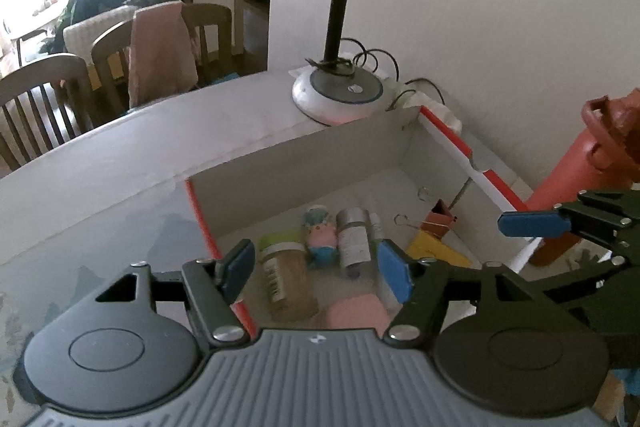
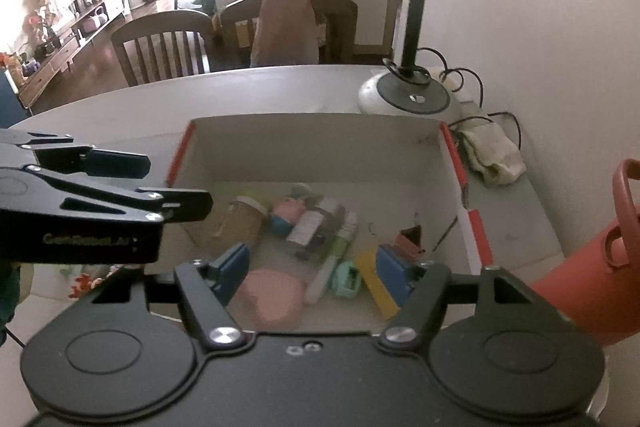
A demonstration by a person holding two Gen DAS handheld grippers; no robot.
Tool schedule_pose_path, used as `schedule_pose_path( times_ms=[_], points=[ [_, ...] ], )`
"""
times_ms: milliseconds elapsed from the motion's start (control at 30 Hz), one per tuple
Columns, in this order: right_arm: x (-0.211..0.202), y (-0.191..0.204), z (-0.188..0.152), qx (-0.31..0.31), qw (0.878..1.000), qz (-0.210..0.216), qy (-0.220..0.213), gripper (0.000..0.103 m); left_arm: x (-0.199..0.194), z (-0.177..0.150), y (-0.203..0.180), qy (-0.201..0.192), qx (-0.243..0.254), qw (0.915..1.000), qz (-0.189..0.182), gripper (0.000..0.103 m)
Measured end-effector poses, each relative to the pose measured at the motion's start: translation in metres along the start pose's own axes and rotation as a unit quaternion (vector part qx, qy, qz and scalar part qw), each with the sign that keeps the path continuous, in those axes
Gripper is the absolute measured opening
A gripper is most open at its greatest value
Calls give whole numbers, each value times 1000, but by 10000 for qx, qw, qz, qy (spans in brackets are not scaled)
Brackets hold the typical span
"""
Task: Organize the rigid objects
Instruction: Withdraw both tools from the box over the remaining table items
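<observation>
While both tongs hung over the box (image 2: 460, 163), the left tongs (image 1: 316, 269) stood wide with nothing in them, and the right tongs (image 2: 314, 269) stood wide and empty too. Below them, inside the box on the worktop (image 2: 280, 91), lay a pink pad (image 2: 274, 297), a yellow card (image 2: 374, 281), a little jar (image 1: 286, 279), a toy figure (image 1: 320, 235) and a small bottle (image 1: 352, 239). An orange jug (image 2: 592, 279) stood just outside the box. Farther back stood a lamp (image 1: 338, 95). To do well, I think each hand should go slowly and pick one thing only.
</observation>
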State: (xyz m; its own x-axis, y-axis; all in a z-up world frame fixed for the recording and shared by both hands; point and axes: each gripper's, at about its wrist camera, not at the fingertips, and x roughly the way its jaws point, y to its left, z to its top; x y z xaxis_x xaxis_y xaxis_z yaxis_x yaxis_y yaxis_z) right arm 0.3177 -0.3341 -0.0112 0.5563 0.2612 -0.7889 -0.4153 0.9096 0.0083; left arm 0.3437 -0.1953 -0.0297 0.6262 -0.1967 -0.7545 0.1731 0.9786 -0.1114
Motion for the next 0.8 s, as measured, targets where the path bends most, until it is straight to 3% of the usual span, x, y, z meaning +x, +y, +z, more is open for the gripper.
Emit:
schedule_pose_path(
  times_ms=[333,467,800],
  points=[
    [-24,44,-6,-36,9998,130,-171,80,-53,-23,33,-177,-109,9998,-77,68],
    [-33,64,-12,-34,9994,200,-275,85,-70,-35,47,-227,-208,9995,-108,78],
    [-44,108,-25,32,9976,454,-516,94,-109,-64,86,-309,-360,9988,-132,81]
  ],
)
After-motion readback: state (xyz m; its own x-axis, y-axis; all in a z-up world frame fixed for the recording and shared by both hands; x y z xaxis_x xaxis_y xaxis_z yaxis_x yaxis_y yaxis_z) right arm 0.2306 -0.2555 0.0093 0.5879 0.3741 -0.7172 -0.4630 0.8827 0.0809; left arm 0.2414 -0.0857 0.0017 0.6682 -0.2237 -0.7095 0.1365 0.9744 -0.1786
